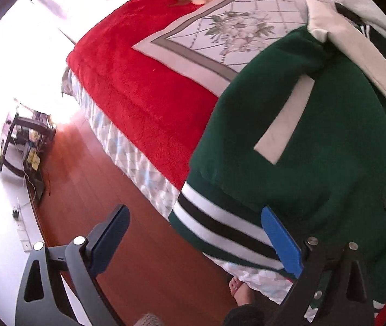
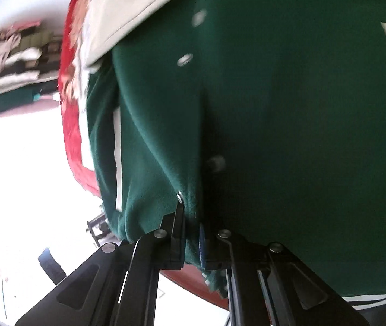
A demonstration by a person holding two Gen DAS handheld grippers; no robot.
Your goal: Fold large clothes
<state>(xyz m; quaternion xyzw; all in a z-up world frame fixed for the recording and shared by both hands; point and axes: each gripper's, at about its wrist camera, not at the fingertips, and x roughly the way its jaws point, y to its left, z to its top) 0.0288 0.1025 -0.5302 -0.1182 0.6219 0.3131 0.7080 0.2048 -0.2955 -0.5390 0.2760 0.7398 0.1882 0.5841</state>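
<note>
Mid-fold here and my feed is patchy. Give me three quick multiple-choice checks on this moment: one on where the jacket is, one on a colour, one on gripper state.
1. Where does the green jacket lie?
A. on the wooden floor
B. on the bed, its hem over the edge
C. on a chair

2. What colour is the blanket beside it?
A. red
B. yellow
C. black

3. How do the grippers stand?
A. both open
B. both shut on cloth
C. left gripper open, right gripper shut on the jacket

Answers: 1 B, the striped hem hangs past the mattress side above the floor. 2 A, red plush covers the bed. 3 C, the left fingers are spread wide; green cloth is pinched between the right ones.
</note>
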